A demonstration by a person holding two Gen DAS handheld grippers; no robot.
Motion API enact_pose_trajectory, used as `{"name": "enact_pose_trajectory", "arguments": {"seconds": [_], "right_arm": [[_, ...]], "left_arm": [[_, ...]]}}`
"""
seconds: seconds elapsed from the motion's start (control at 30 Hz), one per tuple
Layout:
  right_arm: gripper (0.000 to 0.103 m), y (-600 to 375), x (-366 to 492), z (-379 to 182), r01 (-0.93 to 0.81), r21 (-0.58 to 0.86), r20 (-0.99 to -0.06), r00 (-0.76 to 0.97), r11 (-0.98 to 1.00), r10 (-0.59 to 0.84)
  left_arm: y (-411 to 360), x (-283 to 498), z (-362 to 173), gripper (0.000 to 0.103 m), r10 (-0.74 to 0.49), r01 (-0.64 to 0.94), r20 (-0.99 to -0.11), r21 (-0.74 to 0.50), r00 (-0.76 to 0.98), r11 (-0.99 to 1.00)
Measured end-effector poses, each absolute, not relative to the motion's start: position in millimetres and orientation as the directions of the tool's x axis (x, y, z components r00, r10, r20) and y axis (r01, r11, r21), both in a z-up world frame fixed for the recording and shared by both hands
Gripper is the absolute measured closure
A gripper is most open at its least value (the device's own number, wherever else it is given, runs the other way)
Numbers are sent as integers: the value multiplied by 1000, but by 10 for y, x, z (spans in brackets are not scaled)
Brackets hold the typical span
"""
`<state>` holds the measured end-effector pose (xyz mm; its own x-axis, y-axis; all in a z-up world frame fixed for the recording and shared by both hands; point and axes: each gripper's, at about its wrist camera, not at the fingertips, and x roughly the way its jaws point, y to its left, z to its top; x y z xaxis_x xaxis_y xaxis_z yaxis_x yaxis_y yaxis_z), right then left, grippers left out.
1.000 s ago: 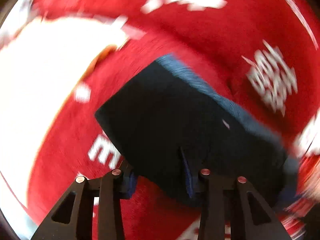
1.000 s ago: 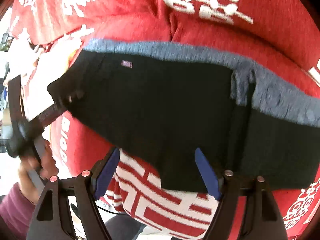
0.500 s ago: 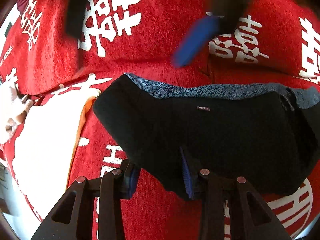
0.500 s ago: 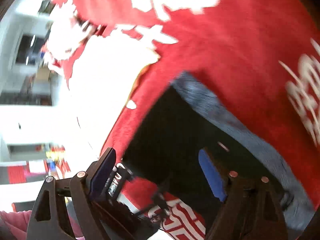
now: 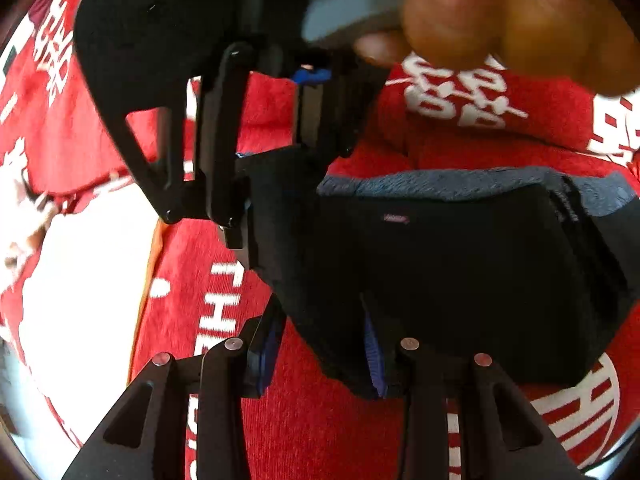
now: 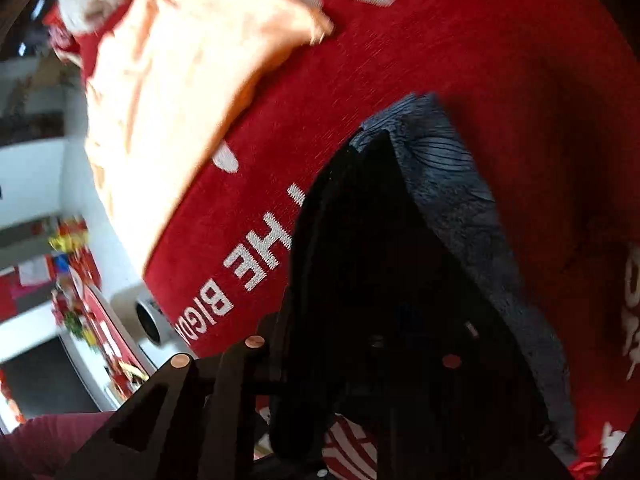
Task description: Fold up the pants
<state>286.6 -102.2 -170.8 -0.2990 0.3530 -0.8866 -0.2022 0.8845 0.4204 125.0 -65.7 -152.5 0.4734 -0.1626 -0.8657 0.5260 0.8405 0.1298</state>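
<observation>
The dark pants (image 5: 460, 280), folded with a blue-grey waistband on the far side, lie on the red cloth. My left gripper (image 5: 320, 344) is open, its jaws straddling the near left corner of the pants. My right gripper (image 5: 264, 192) comes in from above in the left wrist view and its fingers meet the far left corner of the pants. In the right wrist view the black fabric (image 6: 380, 300) fills the space between its fingers and hides the tips.
The red cloth (image 5: 320, 432) with white lettering covers the surface. A pale peach garment (image 6: 168, 92) lies to the left. A hand (image 5: 500, 16) holds the right gripper. A room with shelves shows past the left edge (image 6: 48, 280).
My right gripper has swung over to the far left corner of the pants and now reaches the fabric. My left gripper has stayed at the near left corner.
</observation>
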Motion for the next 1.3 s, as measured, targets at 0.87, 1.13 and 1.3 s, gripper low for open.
{"name": "enact_pose_trajectory", "arguments": {"seconds": [0.87,1.13,1.3], "right_arm": [[83,-4800,193,-844,268,792,-605,471,549,642],[83,-5480,-519,-1652,447,762,-647,476,469,596],[82,-5507,-717,-1870,481,786,-610,502,389,612]], "left_arm": [[-3264,-296,-584,65,-451,885,-839,75,305,459],[-3797,-676,-1338,65,-330,918,-914,96,234,385],[-3867,-833,-1488,64,-300,927,-913,171,276,334]]}}
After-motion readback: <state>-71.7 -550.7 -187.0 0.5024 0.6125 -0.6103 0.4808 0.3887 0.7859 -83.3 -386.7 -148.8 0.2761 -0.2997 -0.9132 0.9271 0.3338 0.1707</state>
